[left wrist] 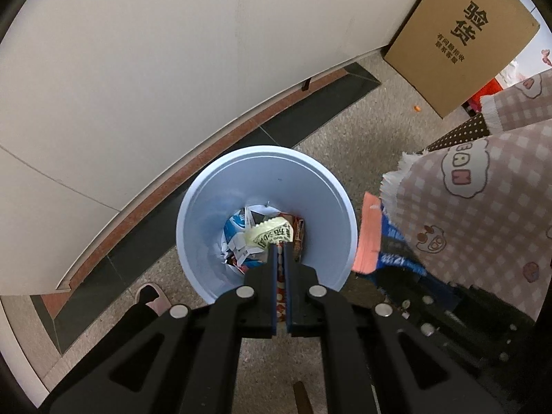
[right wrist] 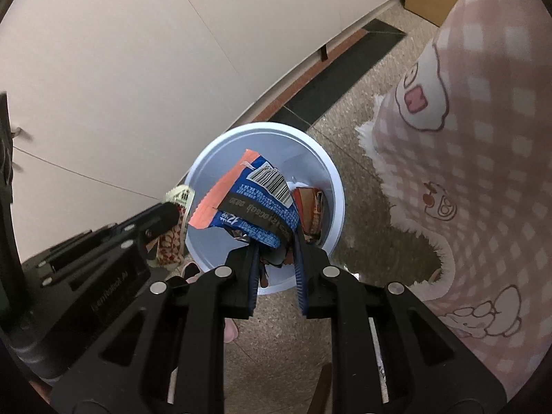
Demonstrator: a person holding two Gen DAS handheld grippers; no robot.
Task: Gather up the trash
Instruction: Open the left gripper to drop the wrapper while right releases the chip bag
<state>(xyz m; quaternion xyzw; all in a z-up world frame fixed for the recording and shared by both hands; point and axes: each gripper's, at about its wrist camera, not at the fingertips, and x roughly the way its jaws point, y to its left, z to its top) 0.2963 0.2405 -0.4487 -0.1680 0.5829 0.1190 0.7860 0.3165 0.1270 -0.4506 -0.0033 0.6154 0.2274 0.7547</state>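
Note:
A pale blue waste bin [left wrist: 310, 179] stands on the floor by the wall, with several wrappers and torn paper at its bottom. My left gripper [left wrist: 281, 246] points down over the bin's near rim, shut on a wrapper [left wrist: 270, 234] that is yellow at the top and red-and-white lower down. My right gripper [right wrist: 276, 245] is over the same bin [right wrist: 310, 145], shut on a crumpled blue and orange snack wrapper [right wrist: 255, 196] with a barcode. In the right wrist view the left gripper [right wrist: 169, 208] and its wrapper [right wrist: 172, 238] hang at the bin's left rim.
A white wall panel with a red-brown and dark skirting strip runs behind the bin. A cardboard box [left wrist: 459, 34] stands at the far right. A pink checked cloth [left wrist: 483, 207] hangs close on the right. A person's slippered foot [left wrist: 150, 296] is left of the bin.

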